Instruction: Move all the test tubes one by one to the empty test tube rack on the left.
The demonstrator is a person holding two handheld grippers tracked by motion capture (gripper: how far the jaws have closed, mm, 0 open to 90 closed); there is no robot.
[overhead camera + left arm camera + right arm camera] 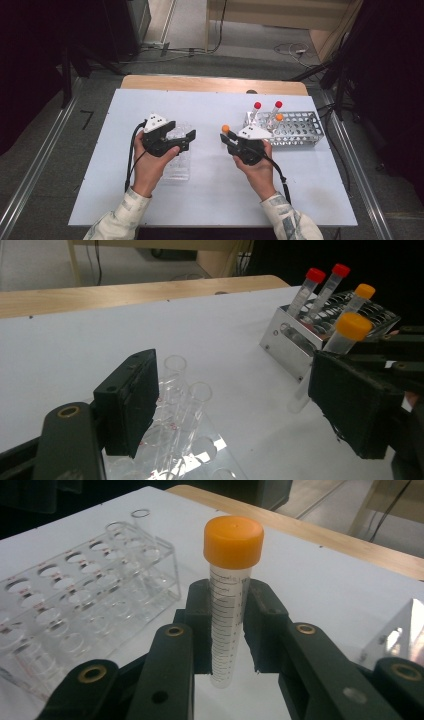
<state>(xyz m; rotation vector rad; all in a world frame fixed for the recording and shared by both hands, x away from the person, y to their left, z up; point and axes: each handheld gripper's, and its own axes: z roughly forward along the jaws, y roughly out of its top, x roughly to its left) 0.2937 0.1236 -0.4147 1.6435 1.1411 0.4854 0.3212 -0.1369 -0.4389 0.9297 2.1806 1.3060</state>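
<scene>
My right gripper (228, 136) is shut on an upright clear tube with an orange cap (225, 128), held above the white table between the two racks. In the right gripper view the pads (199, 625) press on the tube (226, 615) below its cap. My left gripper (181, 131) stands open over the far end of a clear plastic rack (180, 169). Nothing lies between its jaws (240, 400); uncapped clear tubes (199, 392) stand in the rack (220, 450) below them. The held tube (350, 330) is beyond the right jaw.
A metal rack (300, 141) at the right rear holds two red-capped tubes (257, 106) and one orange-capped tube (279, 117). The white sheet (210, 195) covers a wooden table. Cables trail from both grippers toward the person's sleeves.
</scene>
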